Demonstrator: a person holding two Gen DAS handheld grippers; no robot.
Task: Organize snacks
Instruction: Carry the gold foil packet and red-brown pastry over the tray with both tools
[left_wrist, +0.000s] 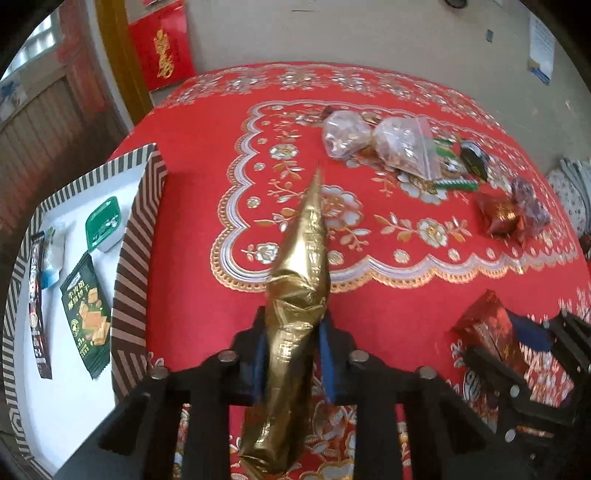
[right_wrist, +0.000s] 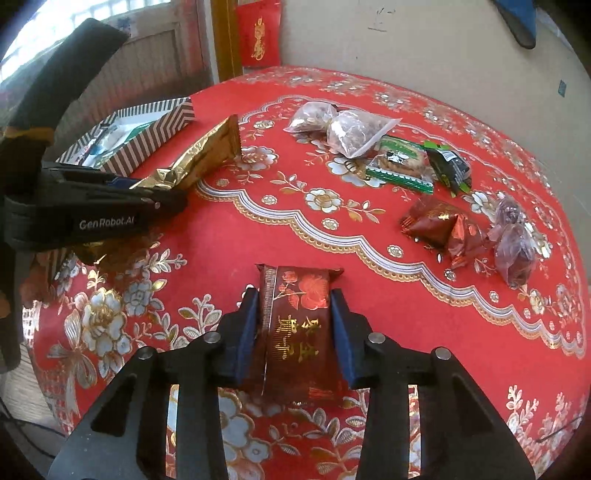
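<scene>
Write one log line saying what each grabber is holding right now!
left gripper: shut on gold packet | right gripper: shut on dark red packet | striped box: some snacks inside | others on tablecloth

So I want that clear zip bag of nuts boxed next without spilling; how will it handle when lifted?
The zip bag will probably sag: its thin clear film lies crumpled and slumped on the tablecloth. Its loose contents will likely shift toward the low end. The glossy film may slip, so a grip near the flat zip edge seems safer.

table (right_wrist: 229, 236): red floral cloth | on it: striped box (right_wrist: 147, 129), loose snacks (right_wrist: 402, 166)
</scene>
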